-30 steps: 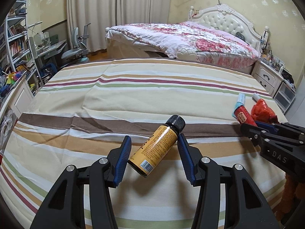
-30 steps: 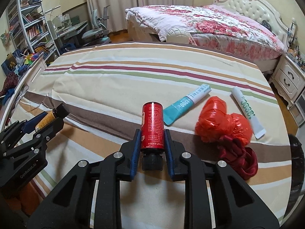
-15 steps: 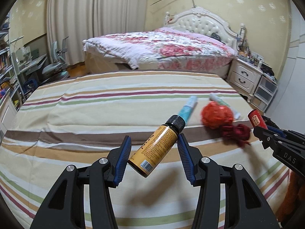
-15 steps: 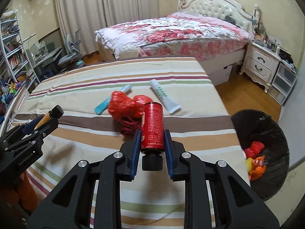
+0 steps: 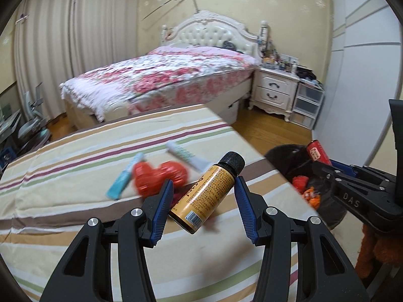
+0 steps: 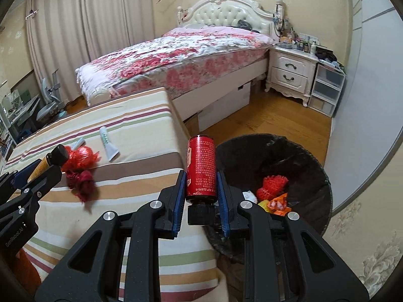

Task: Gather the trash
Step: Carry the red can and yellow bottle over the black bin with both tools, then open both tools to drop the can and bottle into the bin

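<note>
My left gripper [image 5: 204, 188] is shut on a yellow bottle with a black cap [image 5: 205, 193], held tilted above the striped table [image 5: 75, 166]. My right gripper [image 6: 200, 180] is shut on a red bottle [image 6: 201, 167], cap down, held at the table's right edge beside the black trash bin [image 6: 314, 176]. The bin holds red and orange scraps [image 6: 273, 183]. On the table lie a red plastic bag [image 6: 81, 157], a dark red cloth [image 6: 81, 180], a teal tube [image 5: 124, 177] and a white tube [image 6: 108, 144].
A bed with a floral cover [image 6: 176, 55] stands behind the table. A white nightstand [image 6: 289, 73] and plastic drawers [image 6: 326, 90] stand on the wooden floor [image 6: 264, 118] at the right. A white wall [image 6: 372, 100] rises just behind the bin.
Both grippers have swung to the right with their bottles. The right gripper now sits at the table's edge beside the bin, which has come much closer.
</note>
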### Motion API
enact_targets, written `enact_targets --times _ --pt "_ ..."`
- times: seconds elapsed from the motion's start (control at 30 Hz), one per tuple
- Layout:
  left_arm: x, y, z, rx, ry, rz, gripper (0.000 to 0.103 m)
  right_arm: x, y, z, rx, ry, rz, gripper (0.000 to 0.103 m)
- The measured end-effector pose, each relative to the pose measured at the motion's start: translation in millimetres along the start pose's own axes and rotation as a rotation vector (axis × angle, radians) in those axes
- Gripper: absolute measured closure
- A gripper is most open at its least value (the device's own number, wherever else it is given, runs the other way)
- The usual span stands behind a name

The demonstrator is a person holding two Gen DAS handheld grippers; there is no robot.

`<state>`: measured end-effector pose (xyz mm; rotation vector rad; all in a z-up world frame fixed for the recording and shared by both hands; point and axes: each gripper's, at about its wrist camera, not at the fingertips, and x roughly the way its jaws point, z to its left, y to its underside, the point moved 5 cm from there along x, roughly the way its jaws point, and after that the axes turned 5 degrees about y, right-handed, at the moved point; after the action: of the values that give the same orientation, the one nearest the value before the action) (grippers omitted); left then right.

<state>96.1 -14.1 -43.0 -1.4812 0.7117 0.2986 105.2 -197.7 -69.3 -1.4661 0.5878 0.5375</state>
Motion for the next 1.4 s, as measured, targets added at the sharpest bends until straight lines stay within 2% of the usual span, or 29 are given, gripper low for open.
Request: enact_targets --times 0.2,0.4,0.7,1.03,1.1,1.17,1.27,1.4 --pt "30 -19 -47 0.058 0.053 -0.004 0.053 5 -3 -39 0.042 0.086 -0.017 0.08" --pt "59 -29 -79 0.106 0.071 0.012 0.053 19 -3 -68 0.1 0.112 -0.002 0.08" --pt "91 -37 -109 0.148 0.079 0.036 0.053 37 -5 -92 0.144 0.125 0.015 0.08" --pt "112 -37 -118 0.165 0.063 0.051 0.053 53 -6 -107 0.183 0.146 0.037 0.08" --pt "113 -37 -117 0.167 0.057 0.051 0.05 55 -4 -109 0.186 0.151 0.04 0.079" --pt "113 -36 -115 0.167 0.049 0.049 0.036 56 -3 -110 0.189 0.158 0.042 0.076" --pt "111 -35 -110 0.154 0.04 0.047 0.031 56 -2 -111 0.192 0.172 0.041 0.063" --pt "102 -36 -100 0.128 0.024 0.045 0.028 53 0 -107 0.188 0.178 0.04 0.062"
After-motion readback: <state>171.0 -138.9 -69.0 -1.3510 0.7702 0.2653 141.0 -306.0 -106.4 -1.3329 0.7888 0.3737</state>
